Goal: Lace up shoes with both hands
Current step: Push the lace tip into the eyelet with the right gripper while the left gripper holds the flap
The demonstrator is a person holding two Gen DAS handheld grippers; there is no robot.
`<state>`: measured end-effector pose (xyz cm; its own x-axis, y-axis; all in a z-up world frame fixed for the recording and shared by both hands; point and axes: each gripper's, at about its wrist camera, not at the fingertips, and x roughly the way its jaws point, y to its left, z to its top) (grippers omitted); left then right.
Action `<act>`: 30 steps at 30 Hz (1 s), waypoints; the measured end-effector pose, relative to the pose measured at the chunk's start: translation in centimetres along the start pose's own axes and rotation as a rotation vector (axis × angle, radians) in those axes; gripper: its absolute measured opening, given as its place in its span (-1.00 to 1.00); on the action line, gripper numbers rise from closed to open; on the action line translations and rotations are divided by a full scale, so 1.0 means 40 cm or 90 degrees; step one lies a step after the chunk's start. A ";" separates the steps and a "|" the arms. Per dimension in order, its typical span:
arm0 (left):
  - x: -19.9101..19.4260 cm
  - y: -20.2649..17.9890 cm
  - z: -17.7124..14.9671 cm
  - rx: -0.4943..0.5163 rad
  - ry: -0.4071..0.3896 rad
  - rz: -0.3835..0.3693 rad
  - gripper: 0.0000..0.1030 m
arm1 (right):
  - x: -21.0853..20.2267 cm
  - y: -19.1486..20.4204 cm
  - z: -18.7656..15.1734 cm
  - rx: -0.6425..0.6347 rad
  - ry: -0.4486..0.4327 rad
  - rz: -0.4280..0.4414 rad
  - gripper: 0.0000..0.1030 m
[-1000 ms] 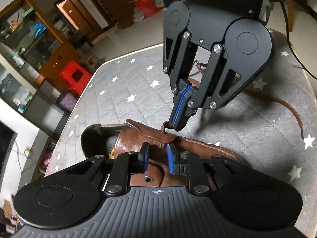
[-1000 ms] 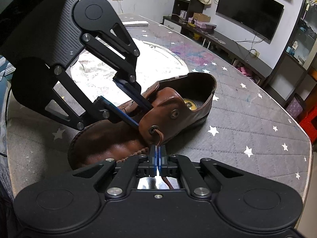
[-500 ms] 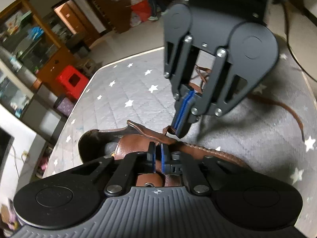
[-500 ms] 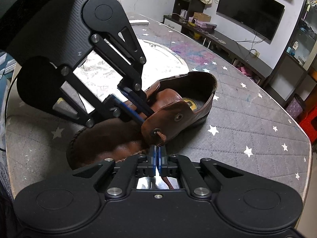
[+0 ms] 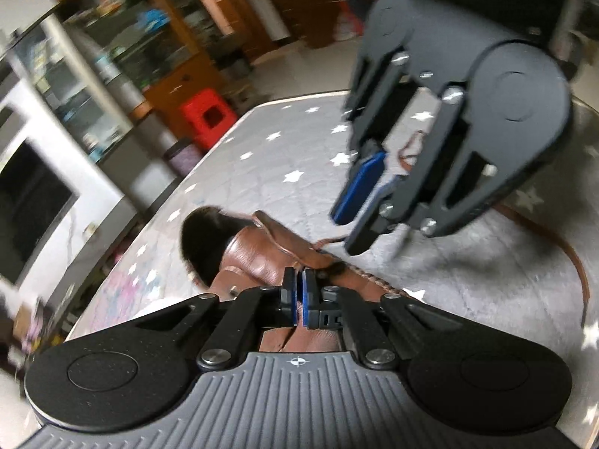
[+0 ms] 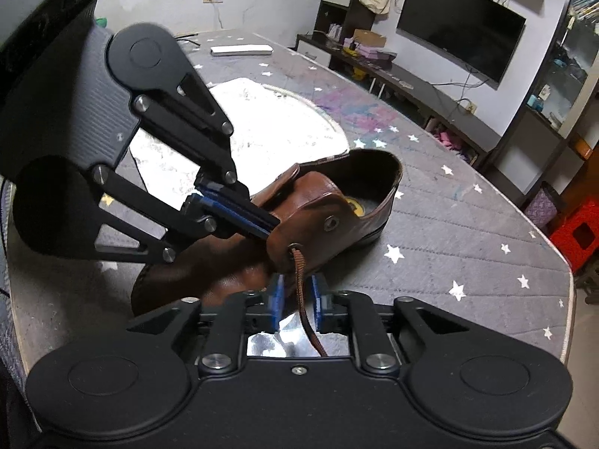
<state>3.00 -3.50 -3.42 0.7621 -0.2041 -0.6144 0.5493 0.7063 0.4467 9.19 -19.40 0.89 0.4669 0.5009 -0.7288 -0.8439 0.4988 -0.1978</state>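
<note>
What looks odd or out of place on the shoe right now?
The lace comes out of one eyelet only and runs loose between the open fingers of the right gripper. The shoe's flap is pinched by the left gripper.

Left gripper [image 5: 298, 292] is angled down low with its blue pads [image 5: 308, 293] squeezed almost together, just a sliver of gap between them. Right gripper [image 6: 296, 301] sits facing it, tilted downward, fingers spread apart.
</note>
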 end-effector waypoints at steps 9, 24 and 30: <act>-0.074 0.009 -0.015 -0.025 -0.016 0.057 -0.99 | -0.023 0.041 0.015 -0.006 -0.021 -0.026 -0.67; -0.072 0.005 -0.020 0.062 -0.028 0.019 -0.94 | 0.021 0.074 0.018 0.006 -0.025 -0.049 -0.67; -0.071 0.016 -0.018 0.055 -0.036 0.013 -0.94 | 0.019 0.100 0.010 0.037 -0.060 -0.101 -0.67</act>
<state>0.94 -1.97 -1.83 0.7902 -0.2294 -0.5683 0.5589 0.6501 0.5148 6.29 -16.75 -0.18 0.6173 0.4753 -0.6269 -0.7428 0.6147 -0.2653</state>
